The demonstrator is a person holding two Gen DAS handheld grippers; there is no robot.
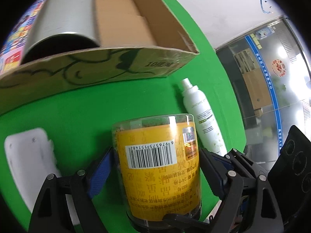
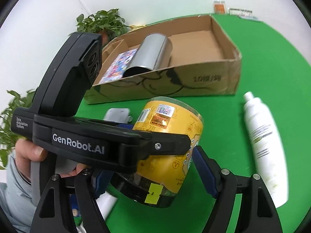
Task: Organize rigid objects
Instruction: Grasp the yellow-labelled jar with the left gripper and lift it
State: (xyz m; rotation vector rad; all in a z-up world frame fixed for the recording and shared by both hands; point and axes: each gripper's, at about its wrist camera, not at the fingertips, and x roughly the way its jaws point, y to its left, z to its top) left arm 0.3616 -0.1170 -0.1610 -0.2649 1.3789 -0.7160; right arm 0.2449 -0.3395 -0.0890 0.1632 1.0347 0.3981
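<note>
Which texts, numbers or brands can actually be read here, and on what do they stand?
"6 976575 151482": upside-down barcode sticker on the yellow jar.
"GenRobot.AI": side of the left gripper.
"10": cardboard box front; characters after it blurred.
Jar's yellow label, white spray bottle print, colourful packet: too small or blurred.

Blurred white spray bottle [image 2: 265,147]

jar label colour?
Yellow, with a white barcode patch, on the clear jar. Left wrist view shows it best.

Jar [image 1: 157,167] before the box [image 1: 120,66]; metal cylinder [image 1: 64,15] inside it; spray bottle [image 1: 202,114] right of jar
</note>
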